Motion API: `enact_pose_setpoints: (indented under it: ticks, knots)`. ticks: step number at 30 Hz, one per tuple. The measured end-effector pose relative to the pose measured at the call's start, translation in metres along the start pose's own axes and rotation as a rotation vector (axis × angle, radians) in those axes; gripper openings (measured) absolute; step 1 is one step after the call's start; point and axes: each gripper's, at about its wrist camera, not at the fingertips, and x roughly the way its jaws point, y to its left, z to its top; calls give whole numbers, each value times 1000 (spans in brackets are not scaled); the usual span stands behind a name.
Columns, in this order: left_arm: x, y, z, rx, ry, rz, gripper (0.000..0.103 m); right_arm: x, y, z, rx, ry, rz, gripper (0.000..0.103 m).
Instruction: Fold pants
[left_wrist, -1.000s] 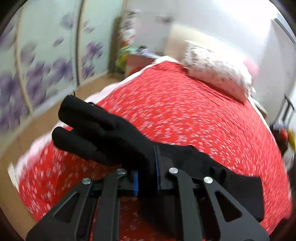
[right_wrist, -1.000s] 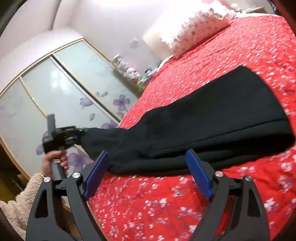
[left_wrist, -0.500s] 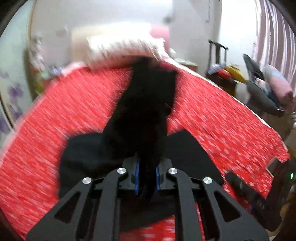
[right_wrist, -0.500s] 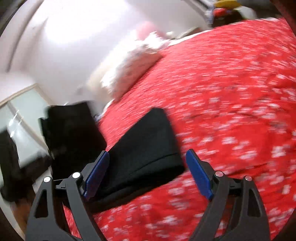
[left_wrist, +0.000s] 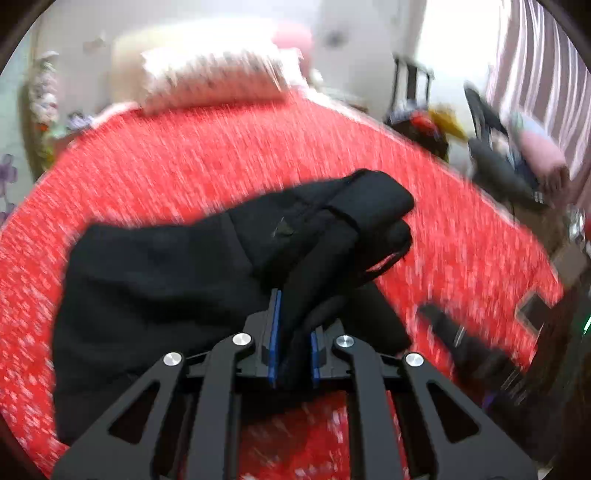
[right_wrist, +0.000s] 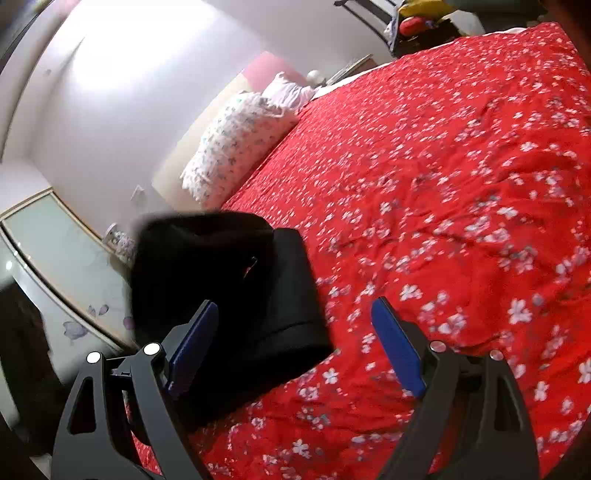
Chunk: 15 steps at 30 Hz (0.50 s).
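**Left clamps pants, right released**

Left gripper (left_wrist: 292, 345) is clenched on a bunched fold of the black fabric pants (left_wrist: 166, 295); blue pads pinch cloth between them, leg ends draped up and to the right. Rest of the pants lies on the red floral bedspread (left_wrist: 184, 166), doubled over itself. Right gripper (right_wrist: 295, 343) has jaws spread wide, nothing between them, hovering above the bedspread (right_wrist: 443, 184); pants (right_wrist: 229, 288) sit at its left finger. White patterned pillow (right_wrist: 236, 147) far, at the headboard. Left view motion-blurred
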Motion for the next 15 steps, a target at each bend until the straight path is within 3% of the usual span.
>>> enact_pose_setpoints:
  ticks: [2, 4, 9, 11, 13, 15]
  knots:
    - [17, -9, -21, 62, 40, 36, 14, -2, -2, 1, 4, -9, -9, 87]
    - [12, -14, -27, 105, -11, 56, 16, -2, -2, 1, -1, -13, -16, 87]
    - [-6, -2, -23, 33, 17, -14, 27, -7, -3, 6, -3, -45, -30, 87]
    - [-24, 3, -25, -2, 5, -70, 44, -9, -1, 16, -9, -56, -13, 87]
    - [-51, 14, -30, -47, -51, -98, 71, -6, 7, 33, -47, -32, 46, 87]
    - [-81, 36, -32, -102, -139, -76, 77, 0, 22, 49, -100, -1, 125, 87]
